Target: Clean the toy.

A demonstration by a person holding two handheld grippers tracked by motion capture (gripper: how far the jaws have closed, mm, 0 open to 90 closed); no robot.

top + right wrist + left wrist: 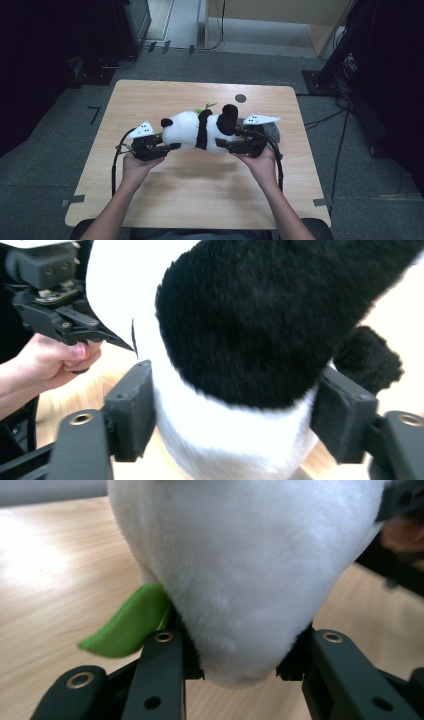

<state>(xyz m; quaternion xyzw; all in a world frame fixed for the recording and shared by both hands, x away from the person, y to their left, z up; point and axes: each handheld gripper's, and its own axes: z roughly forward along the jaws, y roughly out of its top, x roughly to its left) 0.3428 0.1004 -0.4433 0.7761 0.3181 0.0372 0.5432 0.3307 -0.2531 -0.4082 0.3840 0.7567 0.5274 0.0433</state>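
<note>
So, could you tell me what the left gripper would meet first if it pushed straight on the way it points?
The plush panda itself. The left gripper already has its jaws clamped on the white end of the toy, so going on would only press deeper into the plush, toward the right gripper at the other end.

The plush panda [197, 131] hides both grippers' jaw tips in the high view. Behind the panda, the grey object [271, 131] is too covered to identify. In the left gripper view the panda's top and the green leaf's [131, 624] base are hidden
</note>
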